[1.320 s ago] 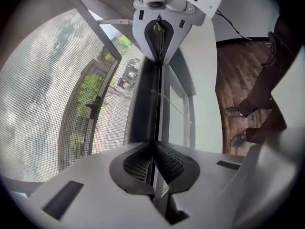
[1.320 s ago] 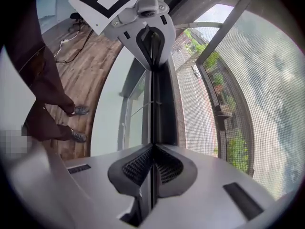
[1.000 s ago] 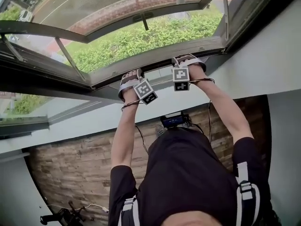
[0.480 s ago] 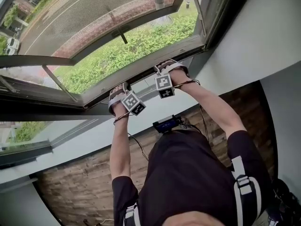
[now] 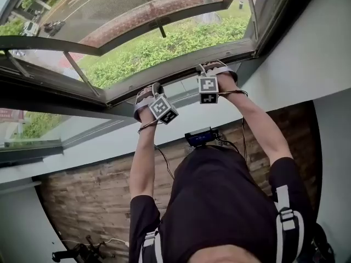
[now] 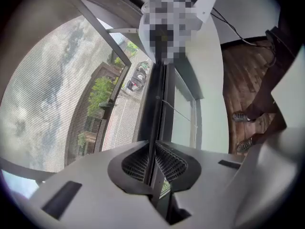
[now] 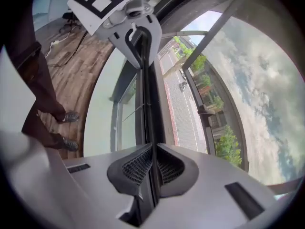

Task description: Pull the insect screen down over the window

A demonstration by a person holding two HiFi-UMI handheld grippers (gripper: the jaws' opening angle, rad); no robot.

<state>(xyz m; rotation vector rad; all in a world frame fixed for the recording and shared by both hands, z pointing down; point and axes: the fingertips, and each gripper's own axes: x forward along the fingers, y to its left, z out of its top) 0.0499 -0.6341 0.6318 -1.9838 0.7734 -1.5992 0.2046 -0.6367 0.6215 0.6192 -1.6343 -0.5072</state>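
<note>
The insect screen's dark bottom bar (image 5: 181,73) lies low along the window sill, with grey mesh (image 5: 109,4) stretched above it. My left gripper (image 5: 148,93) holds the bar left of centre. Its jaws are opening, and the bar's thin edge (image 6: 157,94) still sits pinched between the ribbed pads (image 6: 138,163). My right gripper (image 5: 214,69) grips the same bar a little further right. There the thin edge (image 7: 145,94) runs between its closed pads (image 7: 169,166). The left gripper (image 7: 138,42) shows further along the bar in the right gripper view.
An outward-opening casement (image 5: 49,45) with a stay arm (image 5: 82,64) stands left of the screen. White wall (image 5: 307,64) flanks the window at the right. Below are a wooden floor (image 5: 93,201), a dark device with cables (image 5: 200,137) and a stand (image 5: 77,251).
The head view has swung left and back. Both grippers stay on the screen's bar at the sill, with no clear shift along it.
</note>
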